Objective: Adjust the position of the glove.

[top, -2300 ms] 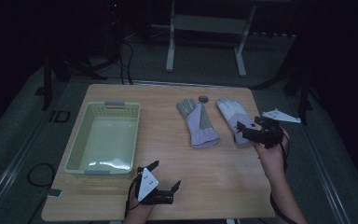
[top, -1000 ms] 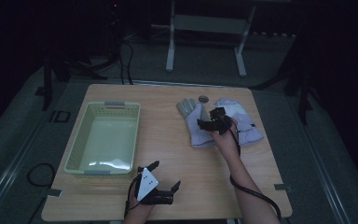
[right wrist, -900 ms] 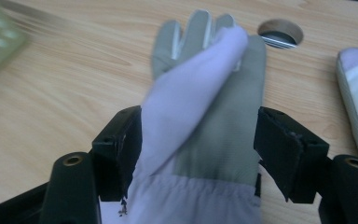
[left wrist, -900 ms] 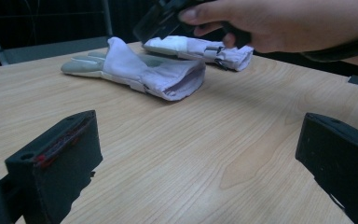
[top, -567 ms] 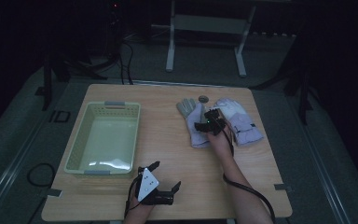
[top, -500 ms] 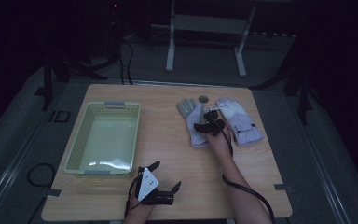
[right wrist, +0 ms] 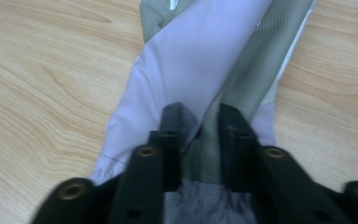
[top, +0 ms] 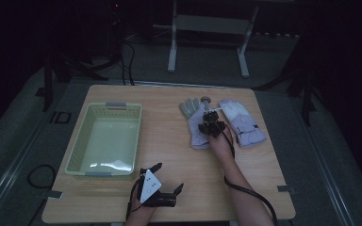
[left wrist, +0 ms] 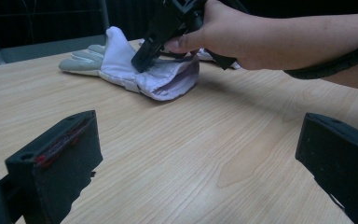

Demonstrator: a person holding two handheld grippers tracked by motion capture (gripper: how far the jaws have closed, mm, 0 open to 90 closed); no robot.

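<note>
Two lavender gloves with grey fingers lie at the table's far right. My right gripper (top: 211,126) is down on the left glove (top: 194,129), held by a hand. In the right gripper view its jaws stand close together with a fold of that glove (right wrist: 191,60) pinched between them at the gripper's tip (right wrist: 200,114). The left gripper view shows the same glove (left wrist: 121,70) with the right gripper (left wrist: 144,53) pressed onto its cuff end. The second glove (top: 242,123) lies just right of it. My left gripper (top: 167,188) rests near the front edge, jaws wide apart (left wrist: 196,163) and empty.
A pale green plastic basket (top: 78,141) stands empty on the table's left half. A small grey round object (top: 205,100) sits beyond the gloves near the far edge. Bare wood (top: 179,160) lies between the two grippers. A cable trails from the right gripper along the forearm.
My right gripper has moved left from the table's right side, past the right-hand glove, onto the left glove and has come down on it. The left gripper has stayed put.
</note>
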